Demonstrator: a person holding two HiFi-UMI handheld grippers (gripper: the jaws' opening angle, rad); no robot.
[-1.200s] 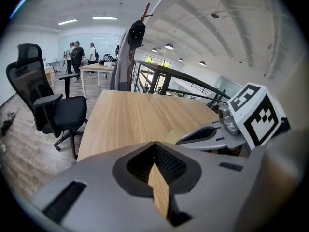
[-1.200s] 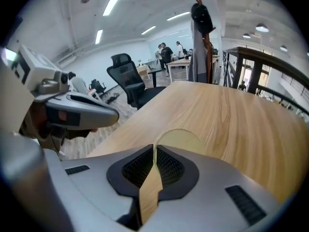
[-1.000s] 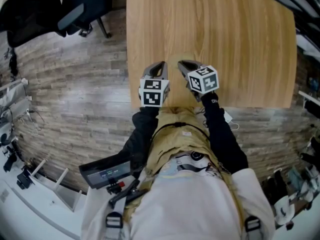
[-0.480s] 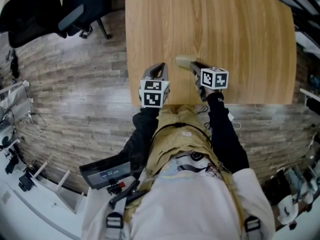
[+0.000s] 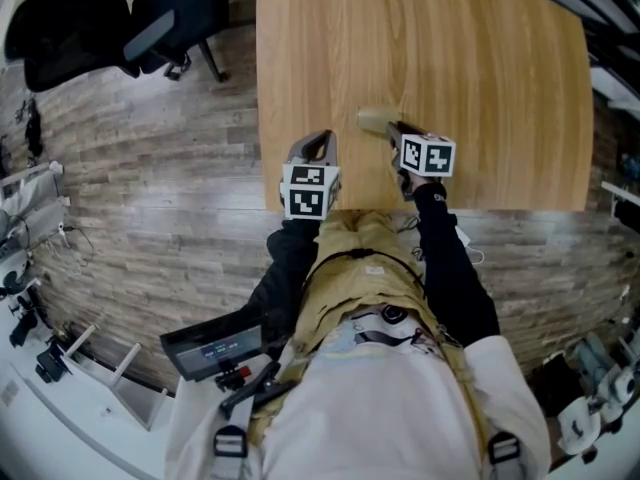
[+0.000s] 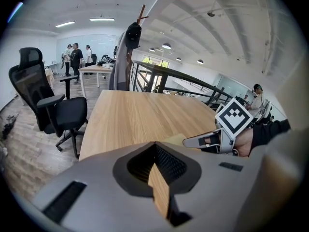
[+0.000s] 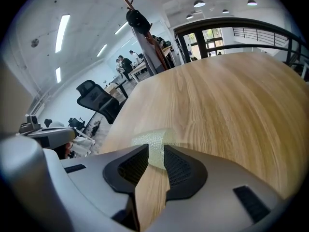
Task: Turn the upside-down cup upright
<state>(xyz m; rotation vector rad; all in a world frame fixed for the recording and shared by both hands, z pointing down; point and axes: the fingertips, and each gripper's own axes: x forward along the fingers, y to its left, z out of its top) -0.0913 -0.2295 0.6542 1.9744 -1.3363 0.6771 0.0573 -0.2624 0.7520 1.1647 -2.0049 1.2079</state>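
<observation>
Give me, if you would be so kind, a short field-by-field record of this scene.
Table: wooden, bare except for the cup
Cup: translucent and textured, on the table; which end is up is unclear
Right claw: open, its jaws have just been opening, cup at their tips, not gripped
Left claw: shut, nothing held, over the table's near edge
Office chair: black, on the floor beside the table

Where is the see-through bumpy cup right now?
The clear bumpy plastic cup is on the wooden table in the head view, between the tips of the right gripper, whose jaws have just been opening.
</observation>
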